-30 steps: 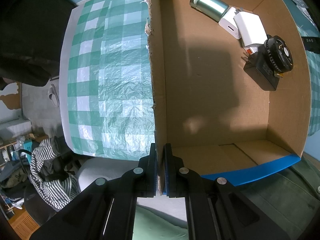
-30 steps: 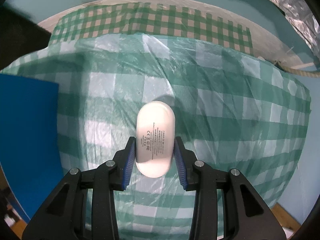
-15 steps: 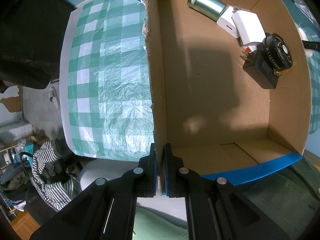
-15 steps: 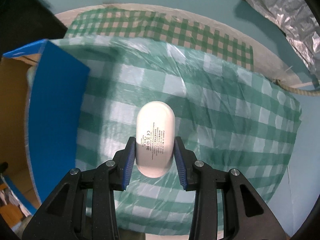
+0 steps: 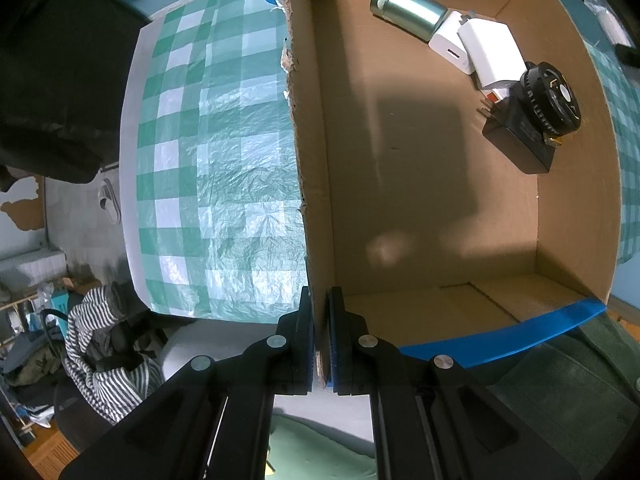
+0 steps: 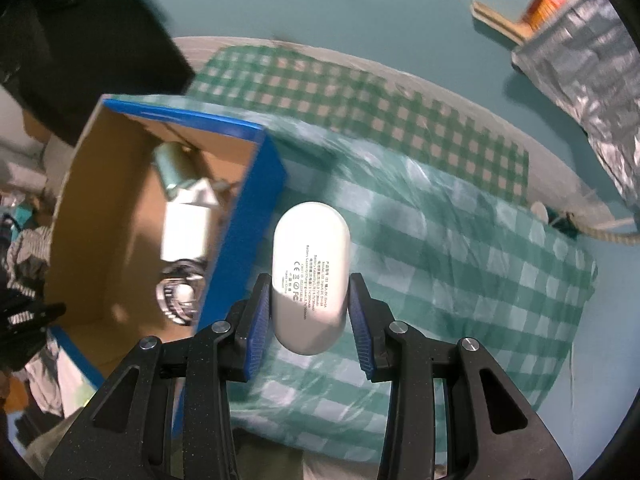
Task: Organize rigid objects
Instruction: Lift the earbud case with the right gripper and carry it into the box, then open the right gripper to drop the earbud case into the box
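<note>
Right now your right gripper (image 6: 310, 312) is pinching a white pill-shaped case (image 6: 310, 276) between its blue pads, low in the centre of the right wrist view, with the printed side of the case facing the camera and its rounded end pointing up the frame. Below it the green checked tablecloth (image 6: 460, 264) is spreading across the right half of that view. Just left of the case, the cardboard box (image 6: 240, 216) with blue outer walls is showing, blurred, with things lying inside.

Meanwhile your left gripper (image 5: 321, 336) is clamping the box's torn cardboard wall at the bottom centre of the left wrist view, its jaws pressed nearly together on the edge. Past the fingers, the box floor is lying bare through the middle. Farther up, at the upper right, you are seeing a black adapter (image 5: 516, 136) with a round black part (image 5: 550, 98) resting on it, two white chargers (image 5: 480, 50) touching each other, and beyond them a metal cylinder (image 5: 408, 14) on its side.
</note>
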The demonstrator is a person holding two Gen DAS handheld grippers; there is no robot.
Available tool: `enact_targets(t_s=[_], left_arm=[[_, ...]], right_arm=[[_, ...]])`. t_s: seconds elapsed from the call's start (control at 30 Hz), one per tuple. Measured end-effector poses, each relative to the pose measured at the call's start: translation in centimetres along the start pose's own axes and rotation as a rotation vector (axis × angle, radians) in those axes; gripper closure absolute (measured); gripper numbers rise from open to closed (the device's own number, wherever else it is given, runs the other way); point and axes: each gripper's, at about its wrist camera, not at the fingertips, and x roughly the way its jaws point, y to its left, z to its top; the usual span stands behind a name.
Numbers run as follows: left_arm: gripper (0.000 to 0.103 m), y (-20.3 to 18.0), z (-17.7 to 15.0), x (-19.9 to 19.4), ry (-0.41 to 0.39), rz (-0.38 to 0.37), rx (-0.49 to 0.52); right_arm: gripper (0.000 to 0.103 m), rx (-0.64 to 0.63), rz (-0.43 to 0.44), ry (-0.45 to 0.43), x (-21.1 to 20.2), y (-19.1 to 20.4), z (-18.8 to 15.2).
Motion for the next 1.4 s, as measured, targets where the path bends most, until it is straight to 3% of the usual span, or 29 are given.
enact_targets(t_s=[0.57, 1.4], left_arm=[[0.097, -0.1, 0.0, 0.0, -0.007, 0.001, 0.015], [0.097, 0.0, 0.1, 0.0, -0.009, 0.002, 0.004]], right_arm=[[0.067, -0.199, 0.031, 0.007, -0.1, 8.0, 1.1], [0.066, -0.302, 0.013, 0.081, 3.6, 12.2, 1.3]])
